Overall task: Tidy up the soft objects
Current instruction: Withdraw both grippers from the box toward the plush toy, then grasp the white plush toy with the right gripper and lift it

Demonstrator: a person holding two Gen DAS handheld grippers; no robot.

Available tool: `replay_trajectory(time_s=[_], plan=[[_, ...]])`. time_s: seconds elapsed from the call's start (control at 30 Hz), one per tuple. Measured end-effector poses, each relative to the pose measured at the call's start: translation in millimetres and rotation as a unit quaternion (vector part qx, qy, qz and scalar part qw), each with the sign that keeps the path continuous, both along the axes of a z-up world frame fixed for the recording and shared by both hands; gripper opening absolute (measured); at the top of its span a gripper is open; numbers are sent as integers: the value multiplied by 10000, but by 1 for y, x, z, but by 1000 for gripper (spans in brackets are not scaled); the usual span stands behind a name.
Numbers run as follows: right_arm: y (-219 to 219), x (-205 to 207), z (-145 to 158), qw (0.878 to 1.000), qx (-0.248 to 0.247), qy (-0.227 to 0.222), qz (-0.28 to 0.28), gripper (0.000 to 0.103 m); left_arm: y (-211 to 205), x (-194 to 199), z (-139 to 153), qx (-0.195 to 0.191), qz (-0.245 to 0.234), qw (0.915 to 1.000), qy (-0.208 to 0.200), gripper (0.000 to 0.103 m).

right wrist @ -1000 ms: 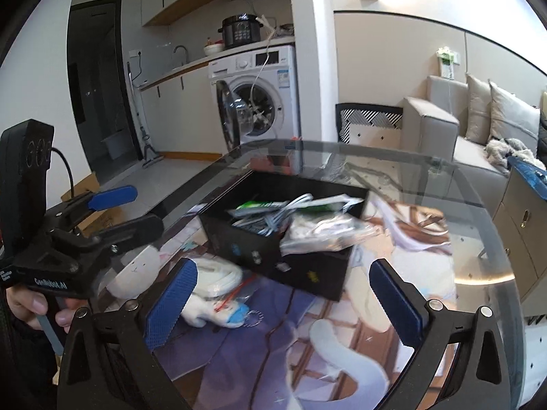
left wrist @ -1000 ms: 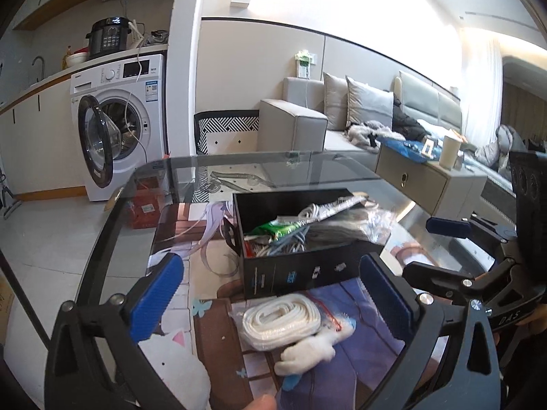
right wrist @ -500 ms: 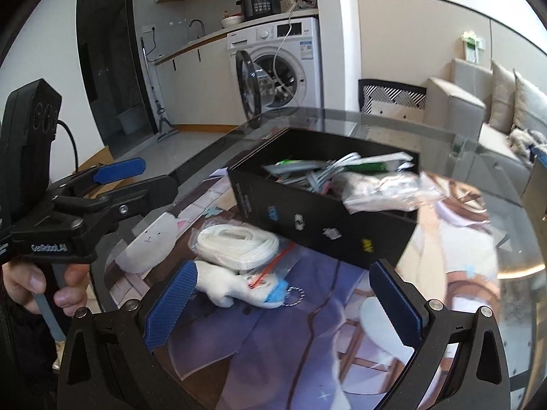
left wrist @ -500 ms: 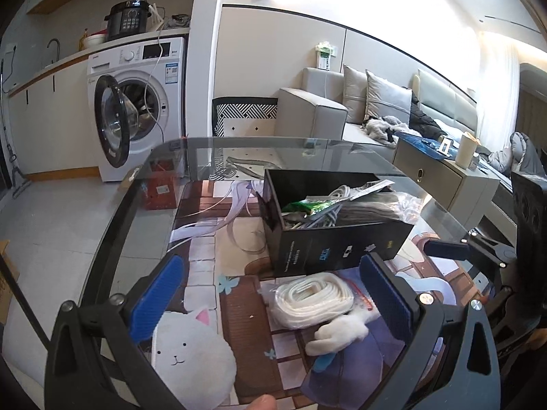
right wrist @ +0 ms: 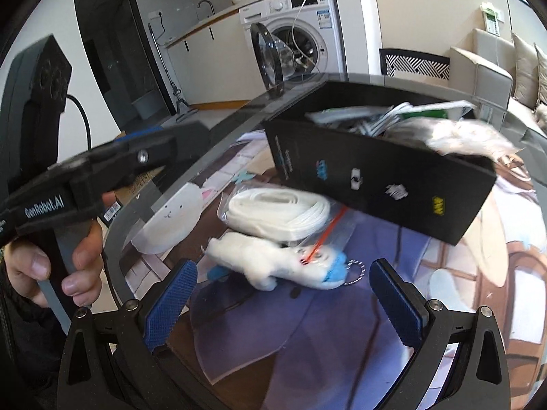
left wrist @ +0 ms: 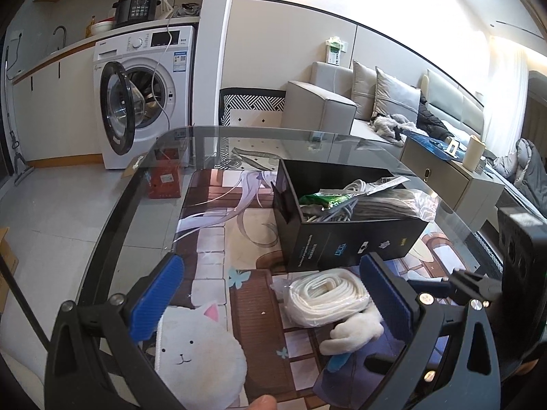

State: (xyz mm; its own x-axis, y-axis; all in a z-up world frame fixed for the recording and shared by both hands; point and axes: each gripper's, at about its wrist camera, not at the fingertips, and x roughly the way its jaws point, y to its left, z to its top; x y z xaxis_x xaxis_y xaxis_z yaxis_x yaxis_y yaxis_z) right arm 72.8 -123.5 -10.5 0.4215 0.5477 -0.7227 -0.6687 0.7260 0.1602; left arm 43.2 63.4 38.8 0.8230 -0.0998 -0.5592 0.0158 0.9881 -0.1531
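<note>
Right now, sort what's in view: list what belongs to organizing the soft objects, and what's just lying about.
Belongs to the job:
- black box, already holding bagged items
- bagged white strap coil
- white plush keychain toy
- flat white cat-face pad
- left tongs and right tongs, both open

Just lying about:
- washing machine
- pressure cooker
- sofa
- printed table mat

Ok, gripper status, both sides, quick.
Left gripper: open, holding nothing, above the bagged white coiled strap.
Right gripper: open, holding nothing, facing the small white plush toy.
</note>
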Motion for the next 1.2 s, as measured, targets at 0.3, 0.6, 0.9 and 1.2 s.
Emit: replay_trajectory(time_s=[0.3, 0.6, 0.9, 1.2], plan=[[18, -3, -14, 9997, -243, 13, -40, 102, 4, 3, -1, -17, 78, 10000, 20, 103], [29, 6, -20, 9995, -224, 11, -234, 102, 9, 6, -7, -24, 155, 9998, 93, 103], [37, 16, -20, 9990, -305, -106, -304, 93, 9, 7, -8, -18, 165, 9998, 102, 103], [36, -3, -15, 9976, -616, -314, 85, 89, 9, 6, -7, -8, 165, 9998, 64, 103]])
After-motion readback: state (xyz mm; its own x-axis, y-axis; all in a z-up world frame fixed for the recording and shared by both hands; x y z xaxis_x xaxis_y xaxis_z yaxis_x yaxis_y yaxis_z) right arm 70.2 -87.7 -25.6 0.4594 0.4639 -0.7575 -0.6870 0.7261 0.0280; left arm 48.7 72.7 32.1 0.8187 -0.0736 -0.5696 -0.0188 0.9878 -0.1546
